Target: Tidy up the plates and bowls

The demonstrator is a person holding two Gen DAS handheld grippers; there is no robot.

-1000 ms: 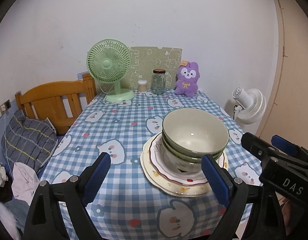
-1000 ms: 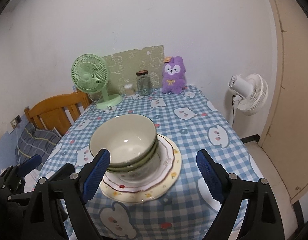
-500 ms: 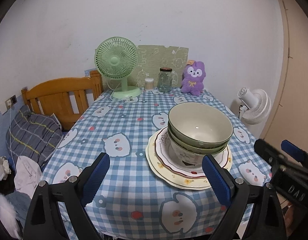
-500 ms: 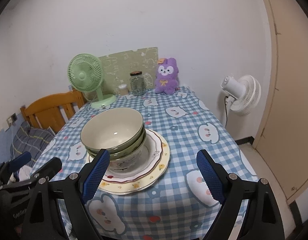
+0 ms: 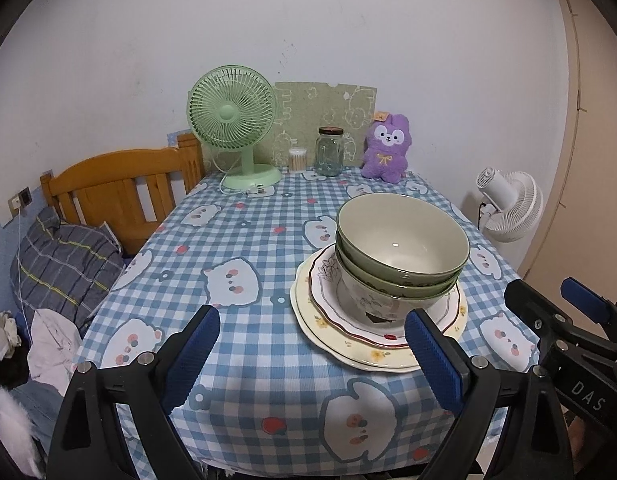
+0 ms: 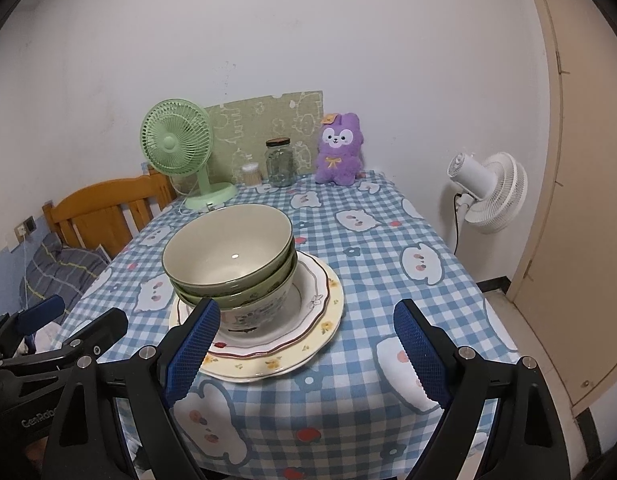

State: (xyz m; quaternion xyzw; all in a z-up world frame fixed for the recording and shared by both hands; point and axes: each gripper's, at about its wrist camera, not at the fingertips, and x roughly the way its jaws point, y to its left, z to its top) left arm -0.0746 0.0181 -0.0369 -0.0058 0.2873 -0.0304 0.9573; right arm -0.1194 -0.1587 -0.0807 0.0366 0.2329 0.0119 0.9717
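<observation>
Three nested bowls (image 5: 402, 246) (image 6: 228, 248), two green over a white patterned one, stand on two stacked plates (image 5: 348, 346) (image 6: 322, 322) on the blue checked tablecloth (image 5: 244, 264). The stack sits right of centre in the left wrist view. My left gripper (image 5: 312, 318) (image 6: 84, 316) hovers open near the table's front edge, its right finger in front of the plates, nothing between its blue pads. My right gripper (image 6: 307, 308) (image 5: 548, 296) is also open and empty, its left finger just before the stack.
At the table's back stand a green fan (image 5: 232, 112), a small swab tub (image 5: 297, 159), a glass jar (image 5: 329, 152), a purple plush (image 5: 386, 148) and a green board (image 5: 324, 108). A wooden headboard (image 5: 120, 184) and pillow lie left. A white fan (image 6: 488, 192) and door stand right.
Both grippers have drawn back a little from the stack, so the table's front edge now shows. The jaws stay equally wide and the dishes have not moved.
</observation>
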